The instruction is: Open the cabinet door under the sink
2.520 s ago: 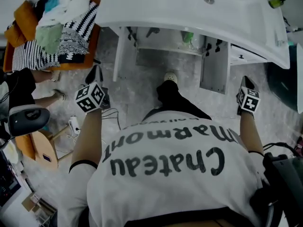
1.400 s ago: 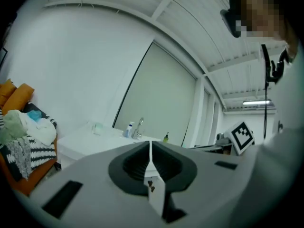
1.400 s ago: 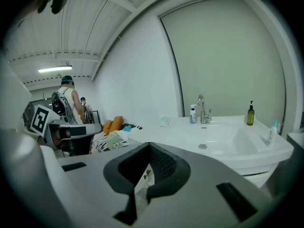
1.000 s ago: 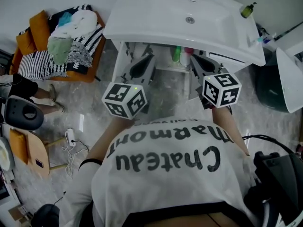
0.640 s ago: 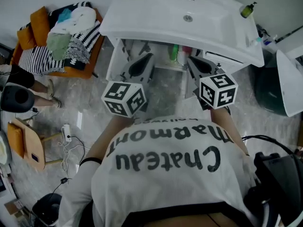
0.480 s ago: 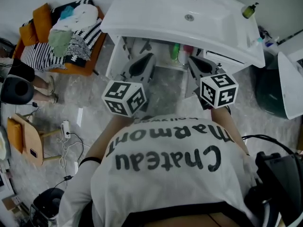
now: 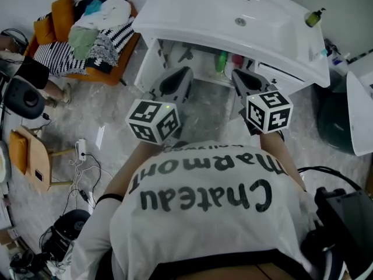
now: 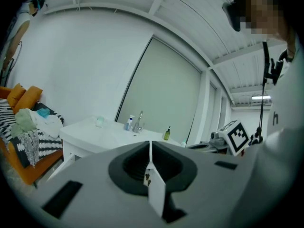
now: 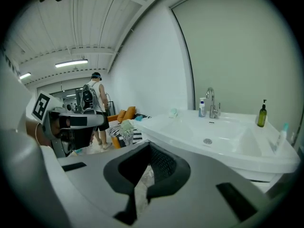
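The white sink (image 7: 233, 22) stands at the top of the head view. The cabinet under it (image 7: 201, 54) is open, with its left door (image 7: 147, 63) swung outward and a green and a red bottle (image 7: 221, 60) on the shelf inside. The right door is mostly hidden behind my right gripper. My left gripper (image 7: 185, 72) and right gripper (image 7: 236, 74) hang side by side in the air before the cabinet, apart from it. Both are shut with nothing between the jaws. The left gripper view shows its closed tips (image 8: 150, 144) below the sink (image 8: 104, 134). The right gripper (image 9: 148, 148) points past the basin (image 9: 213, 137).
An orange chair piled with clothes (image 7: 87, 34) stands left of the sink. A wooden stool (image 7: 35, 162) and cables (image 7: 81, 156) are on the floor at left, a dark bin (image 7: 338, 121) at right. A faucet (image 9: 211, 101) and soap bottle (image 9: 261, 114) stand on the sink. A person (image 9: 97, 103) stands behind.
Both grippers have come up from my sides to sit side by side before the cabinet. Over the last second the sink has drifted slightly right in the head view. The jaws stay shut.
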Demonstrator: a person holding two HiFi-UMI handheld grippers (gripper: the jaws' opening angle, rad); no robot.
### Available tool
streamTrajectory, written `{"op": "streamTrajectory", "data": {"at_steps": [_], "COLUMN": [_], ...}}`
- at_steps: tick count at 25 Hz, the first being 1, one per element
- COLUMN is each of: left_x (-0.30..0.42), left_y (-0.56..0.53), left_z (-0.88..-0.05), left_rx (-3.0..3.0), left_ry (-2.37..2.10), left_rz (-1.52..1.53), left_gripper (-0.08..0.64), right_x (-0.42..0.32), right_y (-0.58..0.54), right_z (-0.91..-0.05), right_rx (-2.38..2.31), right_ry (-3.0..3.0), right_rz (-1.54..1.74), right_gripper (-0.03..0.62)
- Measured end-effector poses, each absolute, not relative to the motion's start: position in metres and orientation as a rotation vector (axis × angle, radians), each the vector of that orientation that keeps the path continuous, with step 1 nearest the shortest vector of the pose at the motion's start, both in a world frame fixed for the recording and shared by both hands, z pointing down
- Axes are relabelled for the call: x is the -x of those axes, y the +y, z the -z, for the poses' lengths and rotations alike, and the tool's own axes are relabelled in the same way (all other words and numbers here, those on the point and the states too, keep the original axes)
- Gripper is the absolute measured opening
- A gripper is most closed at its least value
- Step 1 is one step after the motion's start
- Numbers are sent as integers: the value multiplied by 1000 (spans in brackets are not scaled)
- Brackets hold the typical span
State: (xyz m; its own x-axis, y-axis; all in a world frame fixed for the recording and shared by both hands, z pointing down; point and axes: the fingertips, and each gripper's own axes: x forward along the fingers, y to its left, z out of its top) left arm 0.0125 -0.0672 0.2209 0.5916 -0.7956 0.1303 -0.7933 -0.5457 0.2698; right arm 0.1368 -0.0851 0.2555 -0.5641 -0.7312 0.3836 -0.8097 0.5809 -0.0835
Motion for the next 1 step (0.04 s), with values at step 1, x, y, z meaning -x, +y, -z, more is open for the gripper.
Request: {"op": "streamTrajectory", "data": {"at_steps": [1], "left_x": [-13], "left_y": [-65], "left_z": [-221], "left_rx": [-2523], "left_ry": [-1299], "left_rz": [10], "left_gripper": [20], "right_x": [-137], "right_y": [-84], "right_z": [-256], "right_rx": [-1258], "right_ry": [-2507], "right_rz": [-360], "right_gripper": [11]}}
